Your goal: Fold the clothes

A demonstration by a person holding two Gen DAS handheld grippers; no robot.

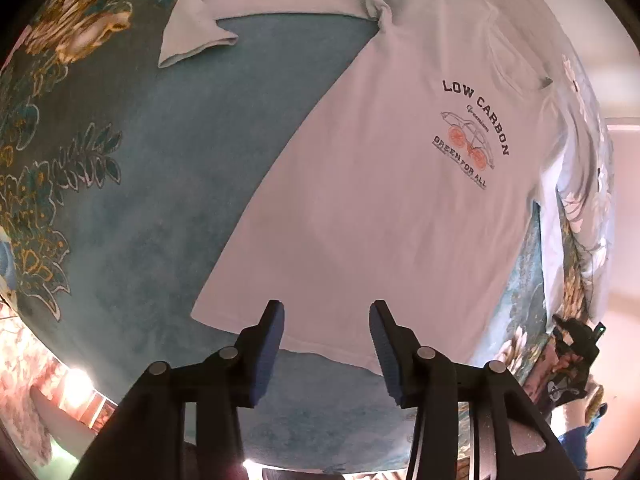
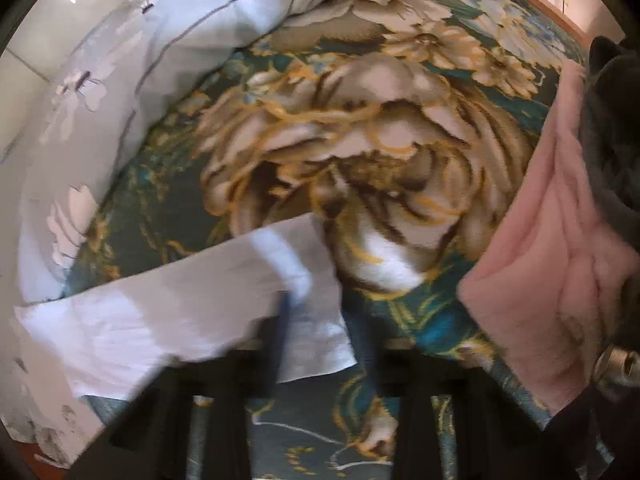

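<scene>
Bed blanket point(image 1: 132, 208): teal, gold flowers, spread flat.
T-shirt point(image 1: 360, 200): white, printed "LOW CARBON", laid flat on the blanket, one sleeve point(image 1: 200, 28) spread out.
Pink cloth point(image 2: 560, 248): piled at the blanket's edge.
Left claw point(image 1: 326, 320): jaws held apart over the shirt hem, nothing clamped.
Right claw point(image 2: 320, 320): blurred; jaws read as together, white fabric point(image 2: 160, 312) draped at them, grip not confirmed.
</scene>
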